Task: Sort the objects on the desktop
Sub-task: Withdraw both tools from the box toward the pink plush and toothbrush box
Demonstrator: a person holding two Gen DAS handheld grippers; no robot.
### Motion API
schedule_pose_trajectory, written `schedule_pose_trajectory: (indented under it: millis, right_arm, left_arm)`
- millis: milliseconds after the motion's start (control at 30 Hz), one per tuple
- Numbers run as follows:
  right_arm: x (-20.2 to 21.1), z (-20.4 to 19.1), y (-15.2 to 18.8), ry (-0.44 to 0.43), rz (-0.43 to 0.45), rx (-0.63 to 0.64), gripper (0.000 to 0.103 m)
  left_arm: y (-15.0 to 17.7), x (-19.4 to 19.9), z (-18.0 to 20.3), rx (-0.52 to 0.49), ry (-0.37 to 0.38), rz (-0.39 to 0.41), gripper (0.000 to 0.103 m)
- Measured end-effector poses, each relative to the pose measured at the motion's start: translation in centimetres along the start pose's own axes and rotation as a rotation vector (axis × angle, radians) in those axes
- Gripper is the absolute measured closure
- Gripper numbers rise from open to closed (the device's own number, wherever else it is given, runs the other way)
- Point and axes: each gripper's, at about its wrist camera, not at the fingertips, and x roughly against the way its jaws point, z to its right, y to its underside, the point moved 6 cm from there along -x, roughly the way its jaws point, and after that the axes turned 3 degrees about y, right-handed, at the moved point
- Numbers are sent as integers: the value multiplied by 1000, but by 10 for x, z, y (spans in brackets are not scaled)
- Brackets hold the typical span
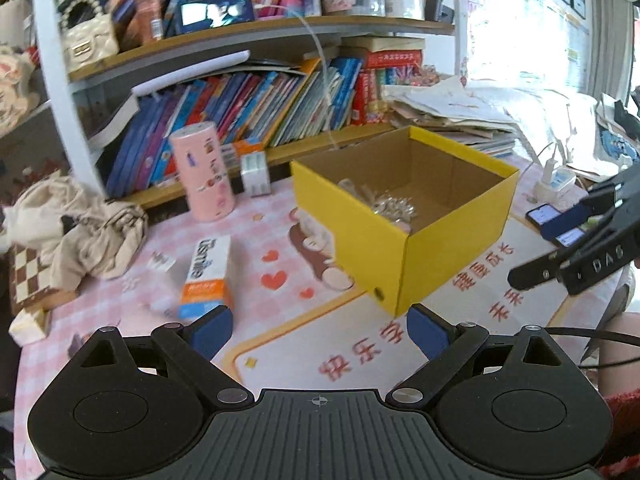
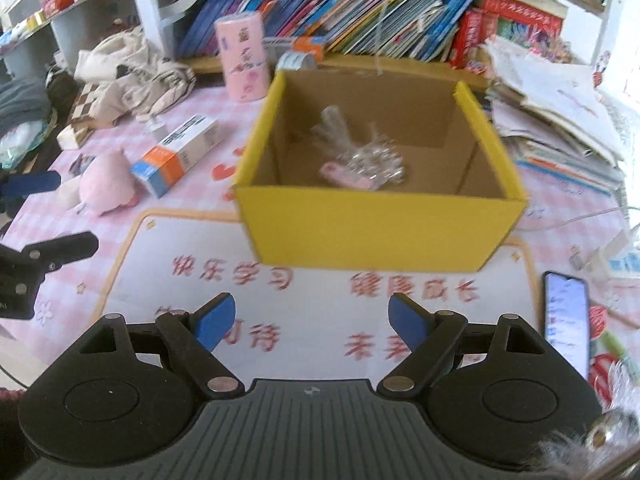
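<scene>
A yellow cardboard box [image 1: 452, 256] [image 2: 372, 232] stands open-topped on the pink desk mat and holds a clear crinkly packet [image 2: 368, 160] with a pink item under it. My left gripper [image 1: 319, 332] is open and holds nothing, hovering short of the box's near corner. A white, orange and blue carton [image 1: 206, 276] [image 2: 176, 156] lies left of the box. A pink plush toy [image 2: 106, 188] lies beside it. My right gripper [image 2: 312, 320] is open and holds nothing, in front of the box's yellow wall; it also shows at the right [image 1: 560, 248] of the left wrist view.
A pink cylinder [image 1: 202, 176] [image 2: 242, 58] stands behind the carton by the book shelf [image 1: 256, 108]. Crumpled beige cloth [image 1: 80, 232] lies at the left. A phone [image 2: 566, 320] lies at the right, near a paper stack [image 2: 552, 112] and a charger [image 1: 554, 180].
</scene>
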Motion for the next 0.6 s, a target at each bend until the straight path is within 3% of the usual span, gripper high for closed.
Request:
schedule_pose_trajectory:
  millis: [600]
  right_arm:
    - [-41,-107,-3,-119,-34,131,24]
  left_arm:
    - [47,27,-60,117,-106,-27,7]
